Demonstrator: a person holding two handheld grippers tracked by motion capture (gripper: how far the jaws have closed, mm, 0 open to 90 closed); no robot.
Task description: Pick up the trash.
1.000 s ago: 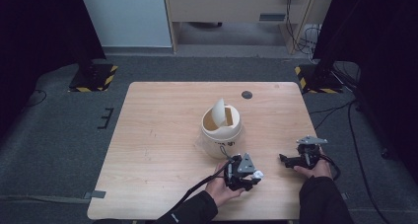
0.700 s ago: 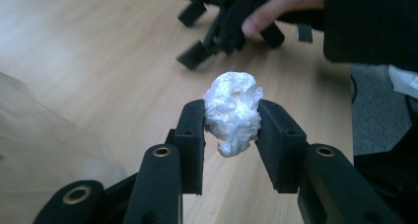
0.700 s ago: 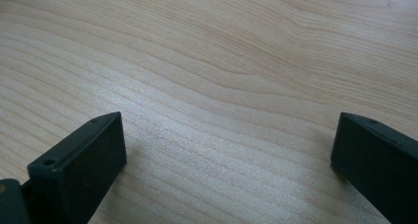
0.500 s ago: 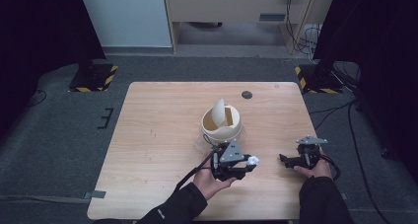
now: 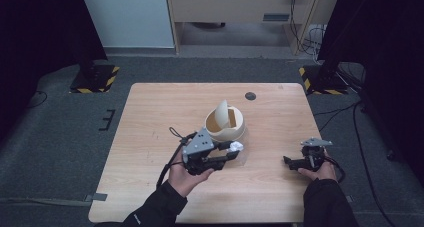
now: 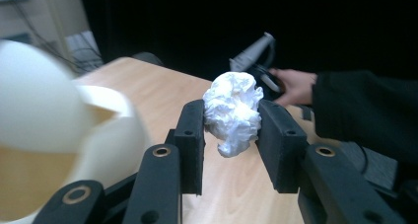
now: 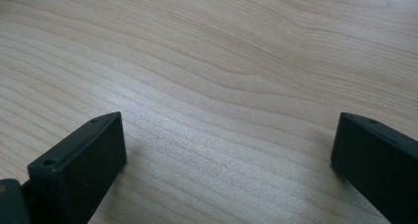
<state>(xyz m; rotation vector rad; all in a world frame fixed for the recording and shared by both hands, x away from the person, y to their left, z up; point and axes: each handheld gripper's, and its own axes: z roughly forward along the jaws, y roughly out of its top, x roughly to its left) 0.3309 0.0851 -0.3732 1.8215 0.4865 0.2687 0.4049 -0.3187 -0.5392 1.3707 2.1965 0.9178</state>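
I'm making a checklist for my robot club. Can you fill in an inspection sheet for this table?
Surface: wooden table, bare and dry, with a small dark round spot near its far edge.
Job's things: crumpled white paper ball; cream bin with a tilted swing lid, mid-table.
Clutter: nothing seen.
Grippers: left gripper shut on the paper ball, held above the table beside the bin; right gripper open, nothing between its jaws, low over the wood at the table's right.
Cables: black cable trails from the left gripper; more cables on the floor at far right.
Surroundings: grey carpet, black stands with yellow-striped bases, white panel and wooden furniture behind.
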